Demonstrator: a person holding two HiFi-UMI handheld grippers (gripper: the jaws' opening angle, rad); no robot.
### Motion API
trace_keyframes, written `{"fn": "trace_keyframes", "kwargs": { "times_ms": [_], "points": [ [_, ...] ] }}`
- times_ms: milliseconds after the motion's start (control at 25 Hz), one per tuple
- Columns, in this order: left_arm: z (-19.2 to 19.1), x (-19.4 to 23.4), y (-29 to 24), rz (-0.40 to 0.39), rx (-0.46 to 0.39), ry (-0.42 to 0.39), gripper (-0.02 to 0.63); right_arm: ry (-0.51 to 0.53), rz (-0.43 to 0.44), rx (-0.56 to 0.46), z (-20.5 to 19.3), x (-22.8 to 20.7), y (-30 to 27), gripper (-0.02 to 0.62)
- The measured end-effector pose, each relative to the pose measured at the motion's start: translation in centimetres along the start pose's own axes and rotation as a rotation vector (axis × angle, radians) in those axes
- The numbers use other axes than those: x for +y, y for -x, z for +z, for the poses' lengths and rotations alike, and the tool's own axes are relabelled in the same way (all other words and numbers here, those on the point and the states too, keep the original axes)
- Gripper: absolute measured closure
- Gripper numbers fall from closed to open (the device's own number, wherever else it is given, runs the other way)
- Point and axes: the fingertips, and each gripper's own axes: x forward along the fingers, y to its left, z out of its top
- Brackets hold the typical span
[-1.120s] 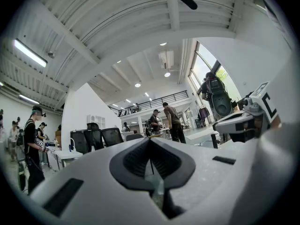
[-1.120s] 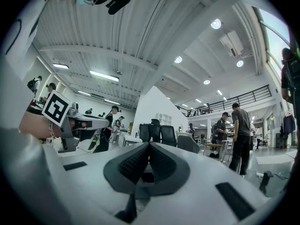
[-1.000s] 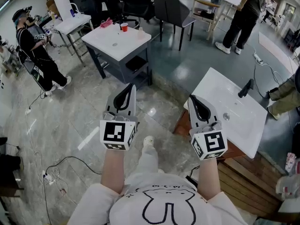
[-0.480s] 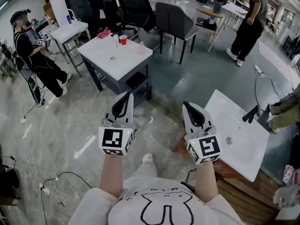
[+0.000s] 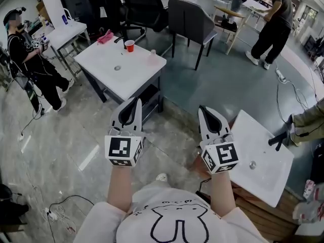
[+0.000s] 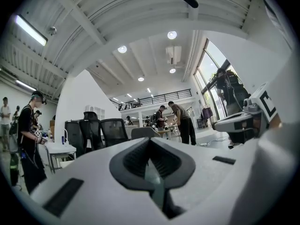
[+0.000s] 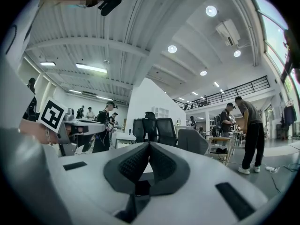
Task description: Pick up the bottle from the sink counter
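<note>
No bottle shows on the white sink counter point(image 5: 263, 178) at the lower right of the head view; only its black faucet point(image 5: 279, 139) and drain point(image 5: 252, 164) are there. My left gripper point(image 5: 137, 102) and right gripper point(image 5: 203, 109) are held side by side, level, over the floor and to the left of the sink. Both are shut with nothing between the jaws. In the left gripper view the left gripper point(image 6: 150, 140) has its pads pressed together. In the right gripper view the right gripper point(image 7: 149, 144) does too. Both point across the hall at chairs and people.
A white table point(image 5: 109, 77) stands ahead with a red cup point(image 5: 129, 45), a clear cup point(image 5: 153, 53) and a pink cloth point(image 5: 105, 36). Dark chairs point(image 5: 188, 19) stand behind it. A person point(image 5: 25, 54) stands at the far left, another point(image 5: 271, 22) at the back right. Cables lie on the floor point(image 5: 55, 211).
Both grippers have travelled together across the room, still shut. In the head view the sink counter has slid toward the lower right edge and the white table has come closer.
</note>
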Motion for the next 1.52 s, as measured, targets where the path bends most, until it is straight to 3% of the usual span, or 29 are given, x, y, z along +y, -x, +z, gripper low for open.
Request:
{"fn": "trace_keyframes", "kwargs": {
  "times_ms": [480,760,960,1240,1520],
  "points": [
    [-3.4,4.8,-6.4,-0.011,0.035,0.040,0.597,0.027,-0.015,0.077,-2.5,-1.6,-7.3,0.572],
    [-4.8,6.5,-9.9,-0.019,0.051,0.069,0.597,0.075,0.032,0.106,-3.3,-2.6,-11.7,0.572],
    [-5.8,7.9,-13.6,-0.008,0.056,0.062,0.597,0.055,0.048,0.099,-4.3,-4.2,-15.5,0.572],
    [-8.5,10.4,-19.5,-0.044,0.151,0.012,0.592,0.005,0.049,0.091,-5.8,-7.2,-21.5,0.572],
    [-11.1,12.9,-26.3,-0.107,0.200,0.007,0.403,-0.030,0.048,0.088,-7.0,-10.5,-28.3,0.572]
  ]
}}
